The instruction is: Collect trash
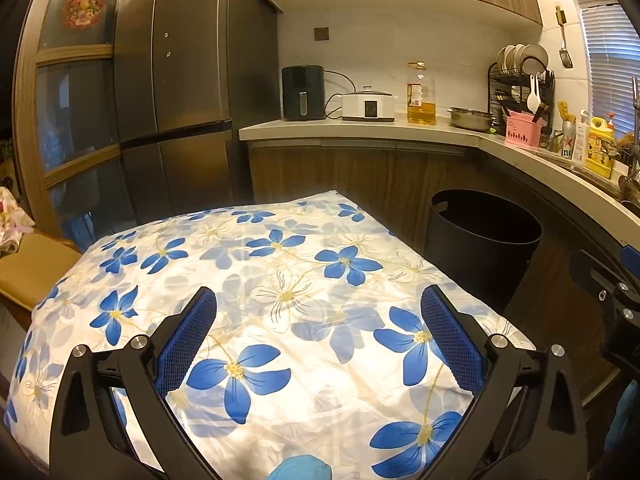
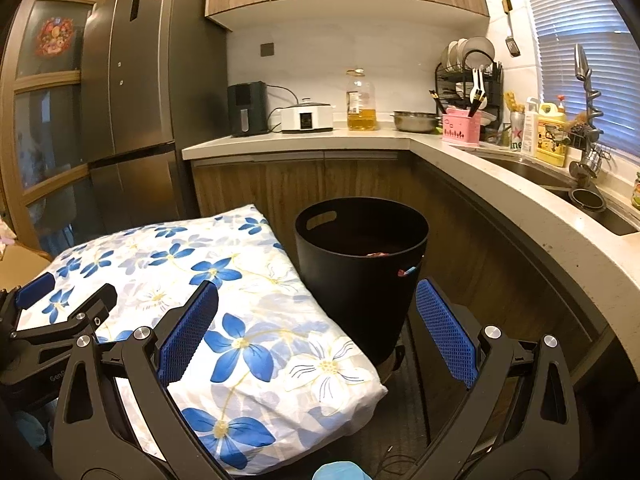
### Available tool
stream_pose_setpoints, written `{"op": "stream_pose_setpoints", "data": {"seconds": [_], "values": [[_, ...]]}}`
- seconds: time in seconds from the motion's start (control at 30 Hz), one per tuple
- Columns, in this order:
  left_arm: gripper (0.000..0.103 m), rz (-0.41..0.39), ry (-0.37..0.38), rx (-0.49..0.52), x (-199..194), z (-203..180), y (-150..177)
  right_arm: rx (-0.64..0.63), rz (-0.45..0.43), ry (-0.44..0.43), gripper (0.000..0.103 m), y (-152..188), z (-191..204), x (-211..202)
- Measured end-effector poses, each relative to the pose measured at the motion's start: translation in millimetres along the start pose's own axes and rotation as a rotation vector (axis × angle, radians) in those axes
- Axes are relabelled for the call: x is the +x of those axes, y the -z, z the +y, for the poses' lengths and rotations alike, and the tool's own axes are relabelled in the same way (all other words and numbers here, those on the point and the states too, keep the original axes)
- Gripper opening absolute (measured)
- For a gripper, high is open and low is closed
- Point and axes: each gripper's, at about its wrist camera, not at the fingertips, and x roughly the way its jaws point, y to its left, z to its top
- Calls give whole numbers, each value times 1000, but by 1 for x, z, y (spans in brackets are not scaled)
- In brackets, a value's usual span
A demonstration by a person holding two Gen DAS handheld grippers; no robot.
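Observation:
A black round trash bin (image 2: 362, 276) stands on the floor to the right of a surface covered with a blue-flowered white cloth (image 2: 224, 320). Some reddish trash (image 2: 378, 255) shows inside the bin near its right rim. The bin also shows in the left wrist view (image 1: 480, 248), right of the cloth (image 1: 260, 320). My left gripper (image 1: 318, 320) is open and empty above the cloth. My right gripper (image 2: 316, 314) is open and empty, hovering over the cloth's right edge and the bin. The left gripper shows at the left edge of the right wrist view (image 2: 68, 300).
A kitchen counter (image 2: 360, 138) runs along the back and curves right, with an air fryer (image 2: 248, 109), cooker (image 2: 306, 117), oil bottle (image 2: 361, 100), dish rack (image 2: 468, 76) and sink (image 2: 560, 184). A tall fridge (image 2: 136, 92) stands at left. Cabinets (image 2: 304, 184) lie behind the bin.

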Motion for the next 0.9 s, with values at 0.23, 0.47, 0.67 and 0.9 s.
{"op": "stream_pose_setpoints", "data": {"seconds": [0.23,0.47,0.67,0.9], "values": [[98,5,-18,-8,-1,5,1,-2,1,-6,98,0,2,-1],[98,4,-20,-10,-2,6,2,-5,-2,-10,98,0,4,-2],[98,5,-22,-11,-3,7,1,-7,-1,-13,98,0,6,-2],[98,8,-25,-13,-2,9,1,-6,0,-15,98,1,8,-3]]}}
